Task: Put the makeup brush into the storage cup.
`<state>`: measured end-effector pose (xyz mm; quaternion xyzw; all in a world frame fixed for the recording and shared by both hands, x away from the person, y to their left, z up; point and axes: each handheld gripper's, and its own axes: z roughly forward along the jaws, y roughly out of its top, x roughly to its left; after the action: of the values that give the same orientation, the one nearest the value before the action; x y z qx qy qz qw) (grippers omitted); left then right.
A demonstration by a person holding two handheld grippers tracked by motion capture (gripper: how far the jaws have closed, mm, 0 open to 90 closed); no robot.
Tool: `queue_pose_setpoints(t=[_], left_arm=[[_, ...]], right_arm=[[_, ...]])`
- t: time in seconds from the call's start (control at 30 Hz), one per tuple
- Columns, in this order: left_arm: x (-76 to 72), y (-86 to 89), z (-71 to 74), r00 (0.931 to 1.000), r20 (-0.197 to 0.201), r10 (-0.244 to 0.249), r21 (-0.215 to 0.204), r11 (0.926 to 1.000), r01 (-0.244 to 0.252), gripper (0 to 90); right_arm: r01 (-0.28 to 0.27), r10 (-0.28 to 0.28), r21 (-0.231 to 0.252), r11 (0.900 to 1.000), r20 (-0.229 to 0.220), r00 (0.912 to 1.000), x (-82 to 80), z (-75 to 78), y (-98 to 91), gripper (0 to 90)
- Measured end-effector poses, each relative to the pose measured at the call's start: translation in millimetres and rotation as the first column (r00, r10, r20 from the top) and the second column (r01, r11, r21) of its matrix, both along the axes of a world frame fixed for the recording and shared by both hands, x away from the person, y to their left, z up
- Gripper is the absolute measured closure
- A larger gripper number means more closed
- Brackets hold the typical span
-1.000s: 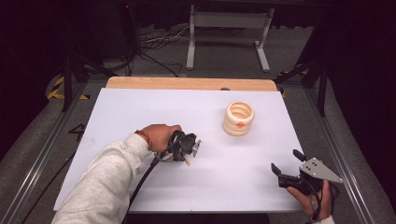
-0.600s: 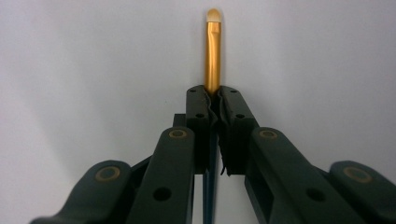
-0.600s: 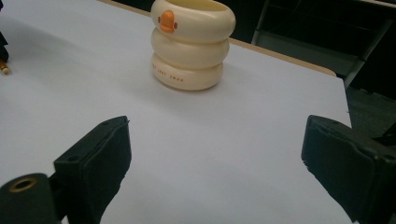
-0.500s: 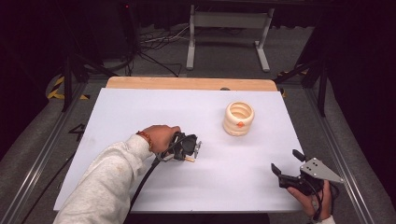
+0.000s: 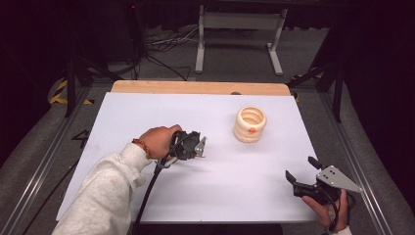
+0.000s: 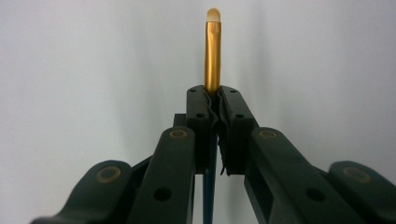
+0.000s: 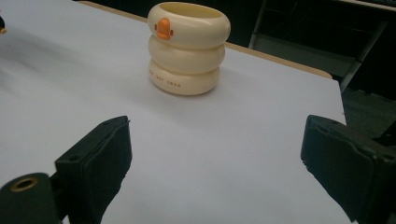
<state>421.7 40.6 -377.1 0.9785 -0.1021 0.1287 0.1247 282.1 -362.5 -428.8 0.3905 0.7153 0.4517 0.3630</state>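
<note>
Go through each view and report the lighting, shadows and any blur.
High view: table brightly lit, surroundings dark, slightly soft. Left gripper view: brush sharp, its tip faintly soft, background plain and even. Right gripper view: cup sharp with a soft shadow, near jaws blurred.

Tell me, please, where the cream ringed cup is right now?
In the high view the cream ringed cup stands right of centre on the white table, beyond and right of the left gripper.

White-topped table (image 5: 147, 196) — cream ringed cup (image 5: 250, 124) standing upright, right of centre.
</note>
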Motion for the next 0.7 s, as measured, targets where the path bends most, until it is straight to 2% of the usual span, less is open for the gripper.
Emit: queue_pose_setpoints(t=[0.07,0.13,0.2,0.23,0.3,0.33,0.37,0.4,0.43,0.47,0.5,0.53,0.6,0.67,0.7], left_arm=[[-2.4,5.4,7.4,0.9997,0.007,0.024,-0.068,0.9974,-0.024,84.1],[-4.0,9.1,12.5,0.9992,0.011,0.038,-0.11,0.9933,-0.036,84.1],[-5.8,15.5,17.9,0.9978,-0.001,0.066,-0.19,0.9795,-0.065,84.1],[-5.4,17.1,18.7,0.9976,-0.006,0.069,-0.218,0.9736,-0.068,84.1],[-5.5,22.6,19.7,0.9949,-0.03,0.096,-0.277,0.9556,-0.1,84.1],[-4.6,26.2,19.7,0.9925,-0.049,0.113,-0.325,0.9379,-0.122,84.1],[-4.6,26.2,19.7,0.9925,-0.049,0.113,-0.325,0.9379,-0.122,84.1],[-3.7,30.7,19.5,0.9897,-0.063,0.129,-0.379,0.9143,-0.143,84.1],[-3.0,33.3,19.5,0.9873,-0.073,0.141,-0.409,0.8985,-0.159,84.1],[-3.0,33.3,19.5,0.9873,-0.073,0.141,-0.409,0.8985,-0.159,84.1],[-2.2,36.4,19.1,0.9846,-0.094,0.148,-0.447,0.8772,-0.174,84.1],[-2.2,38.0,18.9,0.9832,-0.096,0.155,-0.469,0.8643,-0.182,84.1],[-2.0,40.8,18.2,0.9795,-0.126,0.157,-0.509,0.8375,-0.2,84.1],[-2.6,42.9,17.9,0.9771,-0.132,0.167,-0.538,0.8158,-0.212,84.1],[-2.8,44.2,17.8,0.9753,-0.145,0.167,-0.558,0.8006,-0.219,84.1]], right_arm=[[-0.001,0.001,-0.001,1.0,0.001,1.0,-0.1,0.1,0.4,9.3],[0.007,-0.007,0.003,1.0,0.01,0.9999,-0.7,0.3,0.6,9.7],[0.005,-0.005,0.009,0.9999,0.012,0.9999,-0.8,0.9,0.2,9.7],[0.004,-0.005,0.008,1.0,0.011,0.9999,-0.8,0.7,0.3,9.7],[0.0,0.0,0.009,1.0,0.01,1.0,-0.6,0.4,0.7,9.7],[0.0,0.0,0.004,1.0,0.008,1.0,-0.5,0.3,1.2,9.7],[0.0,0.0,0.004,1.0,0.008,1.0,-0.5,0.3,1.2,9.7],[-0.003,0.003,0.003,1.0,0.007,1.0,-0.2,-0.1,2.2,9.7],[-0.003,0.003,0.002,1.0,0.006,1.0,-0.2,-0.3,2.7,9.7],[-0.003,0.003,0.002,1.0,0.006,1.0,-0.2,-0.3,2.7,9.7],[-0.006,0.006,0.0,1.0,0.006,1.0,0.0,-0.6,3.1,9.7],[-0.007,0.007,0.003,1.0,0.003,1.0,0.0,-0.9,3.4,9.7],[-0.009,0.009,0.001,1.0,0.001,1.0,0.3,-1.3,3.8,9.7],[-0.009,0.009,0.0,1.0,0.0,1.0,0.9,-2.1,4.7,9.7],[-0.008,0.008,0.001,1.0,0.0,1.0,1.0,-2.4,5.1,9.7]])
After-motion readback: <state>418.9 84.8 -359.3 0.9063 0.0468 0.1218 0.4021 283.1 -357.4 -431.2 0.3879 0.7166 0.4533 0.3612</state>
